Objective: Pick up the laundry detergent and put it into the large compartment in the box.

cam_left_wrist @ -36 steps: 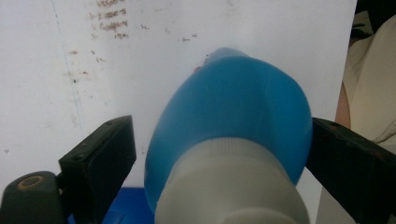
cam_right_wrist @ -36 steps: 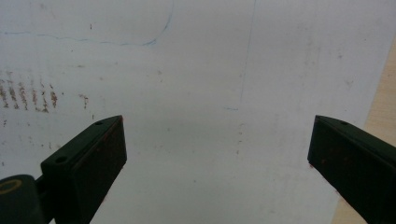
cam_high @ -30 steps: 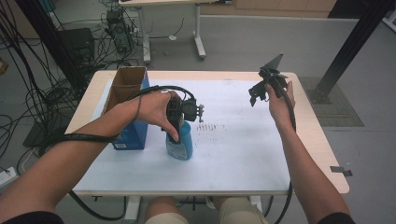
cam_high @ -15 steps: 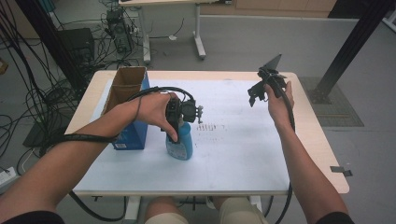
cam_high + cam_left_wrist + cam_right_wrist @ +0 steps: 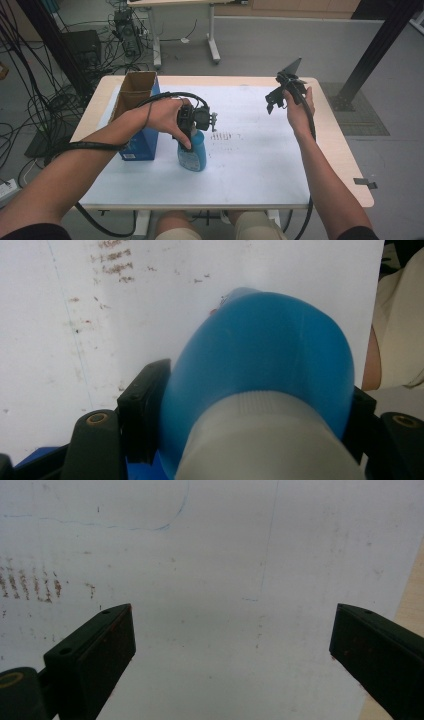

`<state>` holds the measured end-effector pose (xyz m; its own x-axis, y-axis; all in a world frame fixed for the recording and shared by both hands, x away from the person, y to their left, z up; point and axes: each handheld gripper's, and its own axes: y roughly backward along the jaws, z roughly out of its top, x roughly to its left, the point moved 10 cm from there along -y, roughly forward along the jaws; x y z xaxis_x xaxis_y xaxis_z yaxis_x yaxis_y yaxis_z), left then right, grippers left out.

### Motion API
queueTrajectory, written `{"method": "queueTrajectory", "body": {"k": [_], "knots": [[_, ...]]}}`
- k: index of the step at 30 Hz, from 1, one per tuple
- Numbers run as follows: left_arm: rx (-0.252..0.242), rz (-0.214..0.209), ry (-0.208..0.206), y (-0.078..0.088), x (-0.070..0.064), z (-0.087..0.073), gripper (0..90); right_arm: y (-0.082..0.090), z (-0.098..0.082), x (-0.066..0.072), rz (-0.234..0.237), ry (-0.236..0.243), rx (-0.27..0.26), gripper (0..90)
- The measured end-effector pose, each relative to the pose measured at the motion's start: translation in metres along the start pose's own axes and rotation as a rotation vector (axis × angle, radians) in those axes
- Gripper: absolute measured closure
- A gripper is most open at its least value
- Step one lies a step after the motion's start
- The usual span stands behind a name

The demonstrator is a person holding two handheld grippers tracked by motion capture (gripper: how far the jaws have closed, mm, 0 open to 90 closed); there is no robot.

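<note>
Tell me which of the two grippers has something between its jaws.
The left gripper: its jaws, just closing, clamp the blue bottle. The right gripper stands open above the table.

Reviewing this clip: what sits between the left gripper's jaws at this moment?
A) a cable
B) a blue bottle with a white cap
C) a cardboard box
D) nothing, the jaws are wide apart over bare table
B. In the left gripper view the blue bottle sits between the black jaws of the left gripper, which have just been closing and now press its sides below the white cap.
</note>
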<state>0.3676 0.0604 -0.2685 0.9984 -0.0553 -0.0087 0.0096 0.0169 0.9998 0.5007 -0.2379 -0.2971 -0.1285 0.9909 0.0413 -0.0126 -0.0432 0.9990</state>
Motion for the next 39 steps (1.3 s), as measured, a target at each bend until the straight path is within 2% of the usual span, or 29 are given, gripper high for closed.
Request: {"method": "queueTrajectory", "body": {"k": [39], "knots": [[0.007,-0.004,-0.021,0.000,0.001,0.001,33.8,-0.004,0.003,0.011,-0.021,0.020,0.012,4.6]]}}
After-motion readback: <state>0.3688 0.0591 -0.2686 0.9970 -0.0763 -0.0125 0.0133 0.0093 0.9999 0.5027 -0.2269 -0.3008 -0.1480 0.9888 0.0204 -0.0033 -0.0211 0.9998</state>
